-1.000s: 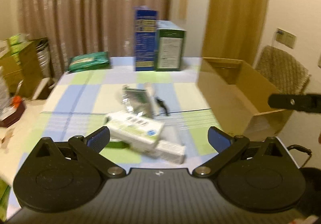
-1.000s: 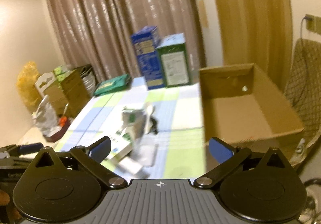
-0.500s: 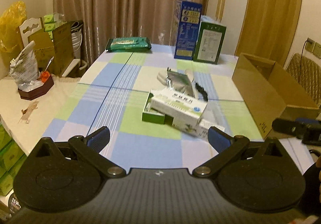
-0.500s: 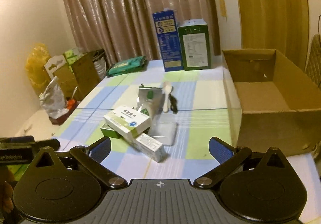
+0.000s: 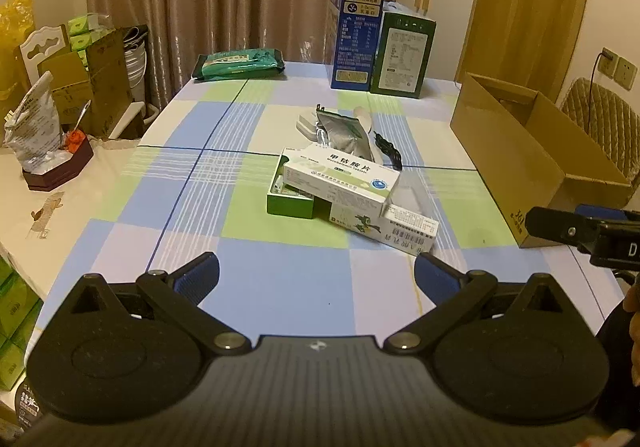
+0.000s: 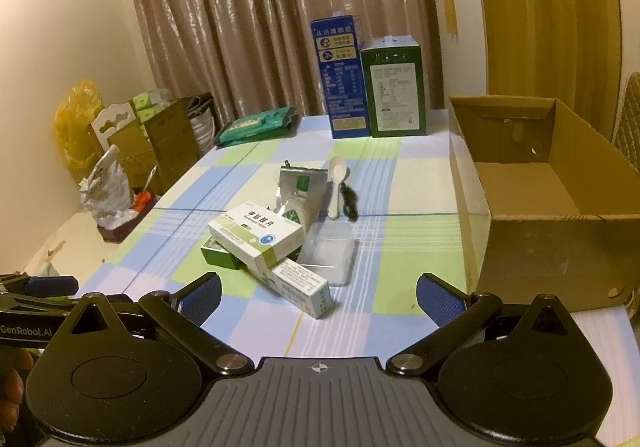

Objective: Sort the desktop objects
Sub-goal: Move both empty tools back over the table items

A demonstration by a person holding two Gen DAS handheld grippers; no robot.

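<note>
At the centre of the frame a white medicine box lies tilted atop a green box and a long carton, spoon and foil pouch behind; the empty cardboard box waits at right. Both left tongs and right tongs hover spread, holding nothing; best lift the top box first, gripping its long sides squarely

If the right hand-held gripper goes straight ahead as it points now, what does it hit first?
Probably the lower medicine box at the near end of the pile, lying roughly between the open right hand-held gripper fingers; depth is uncertain.
</note>
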